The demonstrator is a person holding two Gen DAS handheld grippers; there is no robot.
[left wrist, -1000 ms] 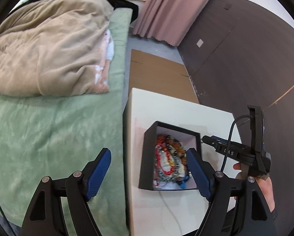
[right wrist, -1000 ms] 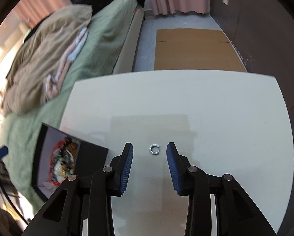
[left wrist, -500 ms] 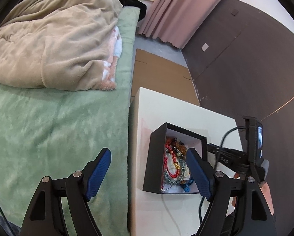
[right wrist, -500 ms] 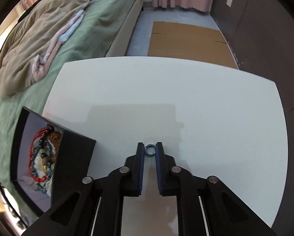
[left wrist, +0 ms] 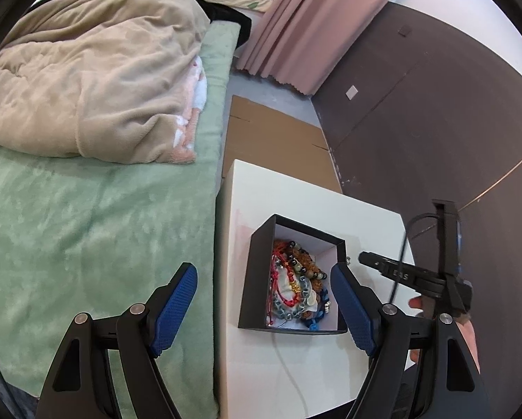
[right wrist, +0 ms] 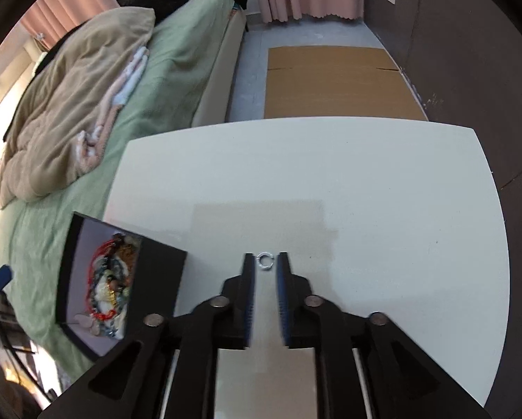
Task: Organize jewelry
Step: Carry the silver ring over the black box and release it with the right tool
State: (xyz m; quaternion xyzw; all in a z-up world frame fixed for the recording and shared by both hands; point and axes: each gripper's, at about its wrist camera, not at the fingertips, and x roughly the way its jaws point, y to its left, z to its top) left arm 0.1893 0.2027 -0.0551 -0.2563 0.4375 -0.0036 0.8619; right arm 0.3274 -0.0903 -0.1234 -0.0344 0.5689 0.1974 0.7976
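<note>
The right tool (right wrist: 265,256) points down at the white table (right wrist: 365,188), its jaws just reopened a little. The small silver ring (right wrist: 264,260) lies on the table between its tips, and neither pad presses it. The left tool (left wrist: 264,300) hangs wide open and empty over the black box (left wrist: 257,265) of bead bracelets (left wrist: 295,284), which sits at the table's edge beside the bed (left wrist: 86,227).

White letters "EAS" on the right gripper (left wrist: 398,272).
</note>
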